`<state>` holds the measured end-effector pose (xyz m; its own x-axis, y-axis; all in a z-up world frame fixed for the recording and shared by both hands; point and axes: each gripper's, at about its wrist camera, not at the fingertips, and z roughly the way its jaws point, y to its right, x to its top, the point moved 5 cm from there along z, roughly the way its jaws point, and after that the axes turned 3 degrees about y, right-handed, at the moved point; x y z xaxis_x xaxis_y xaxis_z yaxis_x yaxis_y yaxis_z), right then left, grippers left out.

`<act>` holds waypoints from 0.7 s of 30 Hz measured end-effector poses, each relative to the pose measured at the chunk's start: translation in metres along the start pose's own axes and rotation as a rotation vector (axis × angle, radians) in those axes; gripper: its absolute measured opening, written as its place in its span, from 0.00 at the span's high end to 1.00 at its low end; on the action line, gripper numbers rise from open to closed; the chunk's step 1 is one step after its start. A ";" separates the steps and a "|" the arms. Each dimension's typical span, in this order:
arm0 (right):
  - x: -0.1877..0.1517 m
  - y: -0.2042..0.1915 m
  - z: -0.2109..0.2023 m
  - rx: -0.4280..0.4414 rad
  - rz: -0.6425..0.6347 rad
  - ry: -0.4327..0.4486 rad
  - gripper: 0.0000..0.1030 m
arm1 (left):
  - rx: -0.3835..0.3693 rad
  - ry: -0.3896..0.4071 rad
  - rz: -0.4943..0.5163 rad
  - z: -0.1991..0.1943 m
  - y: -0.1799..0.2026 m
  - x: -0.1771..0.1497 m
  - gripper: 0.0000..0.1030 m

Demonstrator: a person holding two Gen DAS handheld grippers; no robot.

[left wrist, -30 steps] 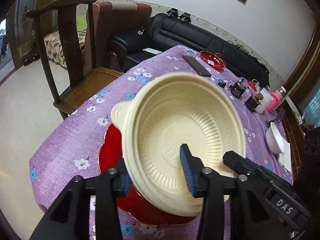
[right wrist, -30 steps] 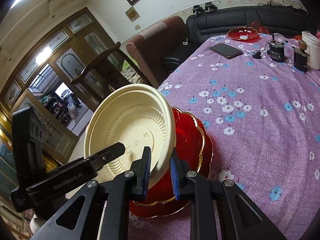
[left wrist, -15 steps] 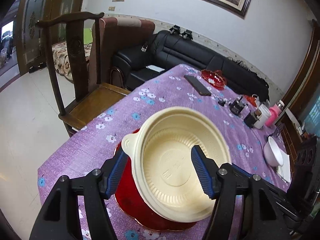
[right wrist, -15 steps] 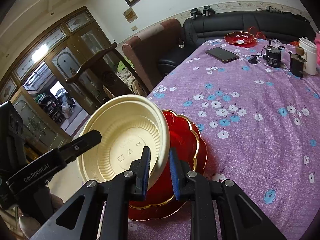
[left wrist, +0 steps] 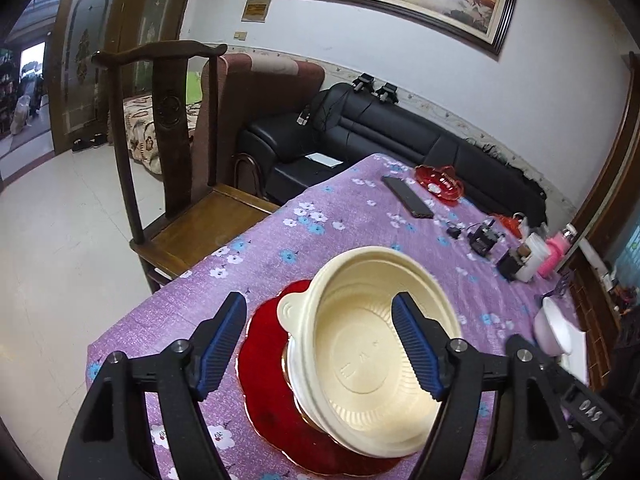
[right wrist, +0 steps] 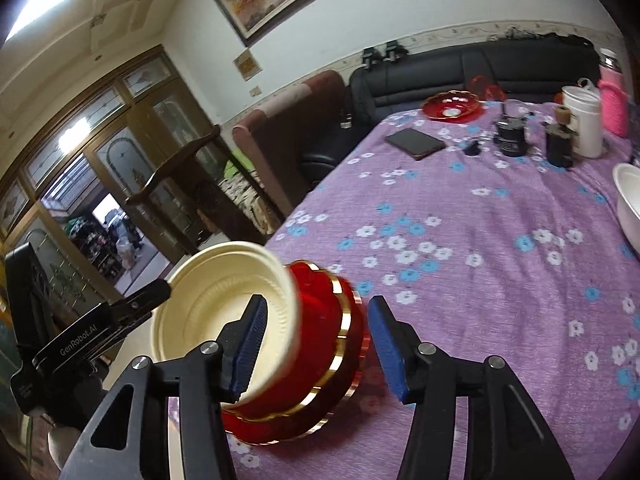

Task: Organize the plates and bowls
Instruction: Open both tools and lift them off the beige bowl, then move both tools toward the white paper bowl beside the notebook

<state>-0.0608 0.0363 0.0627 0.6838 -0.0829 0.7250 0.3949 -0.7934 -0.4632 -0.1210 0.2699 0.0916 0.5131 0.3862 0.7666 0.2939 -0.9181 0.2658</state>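
Left gripper (left wrist: 318, 344): jaws just widened, wide apart, holding nothing.
Right gripper (right wrist: 316, 348): just released, half-open.
Cream bowl (left wrist: 372, 352): resting tilted on red plate (left wrist: 272, 376), 6 o'clock.
Meaning: placement judged complete.

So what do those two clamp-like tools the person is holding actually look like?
Both are matte black plastic. The left gripper and the right gripper each have two angular fingers with silver pivot screws, tipped with ribbed blue rubber pads. White lettering marks the bodies; the right wrist view shows "GenRobot.AI" on the left tool. No cables or sleeves show.
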 end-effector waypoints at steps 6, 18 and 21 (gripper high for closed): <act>0.003 0.030 -0.013 -0.047 0.046 0.011 0.44 | 0.055 -0.061 0.017 0.017 -0.005 -0.008 0.27; 0.017 0.096 -0.062 -0.251 0.096 0.133 0.28 | -0.030 0.104 0.053 -0.030 0.028 0.009 0.22; 0.021 0.112 -0.077 -0.335 0.078 0.177 0.27 | -0.065 0.103 0.101 -0.034 0.049 0.006 0.21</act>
<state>-0.0495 -0.1002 0.0654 0.5758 -0.2303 0.7845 0.1037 -0.9312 -0.3495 -0.1308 0.2245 0.1294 0.4509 0.2835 0.8464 0.1908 -0.9569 0.2189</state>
